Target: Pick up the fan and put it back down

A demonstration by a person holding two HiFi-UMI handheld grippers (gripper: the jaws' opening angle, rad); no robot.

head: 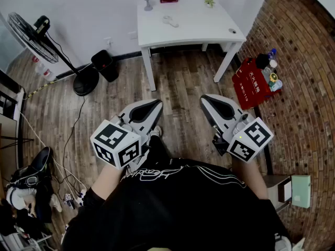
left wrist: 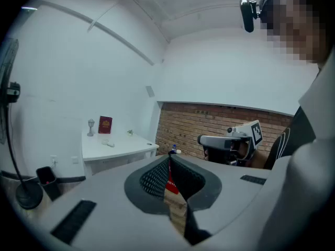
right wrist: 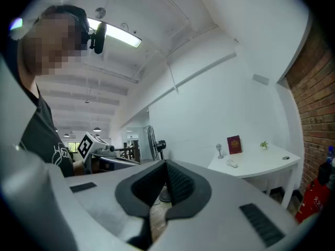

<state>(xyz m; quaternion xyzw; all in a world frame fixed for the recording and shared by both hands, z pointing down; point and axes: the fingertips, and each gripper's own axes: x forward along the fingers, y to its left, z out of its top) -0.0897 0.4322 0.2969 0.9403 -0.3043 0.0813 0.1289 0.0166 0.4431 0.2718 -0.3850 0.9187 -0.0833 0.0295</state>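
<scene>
Far left on floor (head: pixel 180 85), fan (head: pixel 34 35) upright; left gripper (head: pixel 157 104), right gripper (head: pixel 205 98) closed, empty.

Both grippers are held out side by side, well apart from each other and well short of the white table (head: pixel 193 22), noses aimed toward it. The left gripper (head: pixel 155 104) has its jaws pressed together with nothing between them and tips a little downward. Same deal for the right gripper (head: pixel 207 98): jaws closed tight and empty, held about level. Each marker cube (head: pixel 116 143) sits at the end farthest from the table, and bare forearms (head: pixel 107 179) run back from there into a black shirt (head: pixel 172 203).
</scene>
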